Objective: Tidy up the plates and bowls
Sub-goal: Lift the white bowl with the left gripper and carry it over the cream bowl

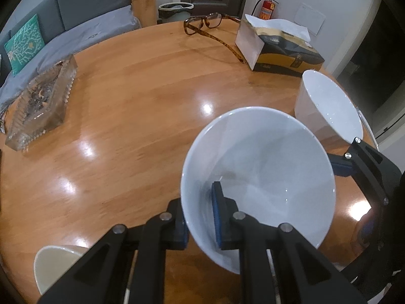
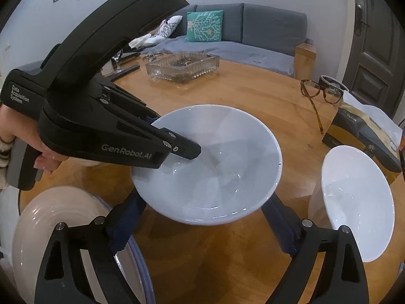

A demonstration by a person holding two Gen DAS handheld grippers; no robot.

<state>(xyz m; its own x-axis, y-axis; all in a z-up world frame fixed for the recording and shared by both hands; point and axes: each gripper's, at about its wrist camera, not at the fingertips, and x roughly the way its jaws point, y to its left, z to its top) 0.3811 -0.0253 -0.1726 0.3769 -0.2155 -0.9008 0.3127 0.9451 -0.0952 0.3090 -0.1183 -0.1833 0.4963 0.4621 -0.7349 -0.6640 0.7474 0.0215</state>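
left wrist view:
left gripper: we see our fingers clamped on the near rim of the pale bowl, one pad inside the wall, the other outside it.
pale bowl: tilted, in front of us above the desk; we cannot tell if its base touches the wood.
white bowl: stands to the right beyond it, near the tissue box.
right gripper: enters from the right edge; one blue pad sits beside the pale bowl's far side.
other things: glasses at the far edge, a glass ashtray at left, a cream dish at lower left.

right wrist view:
right gripper: we see our fingers spread wide, one on each side of the pale bowl, low by its base.
left gripper: reaches in from the left, gripping that bowl's rim.
white bowl: at right, apart from the pale one.
plates: a stack at lower left.
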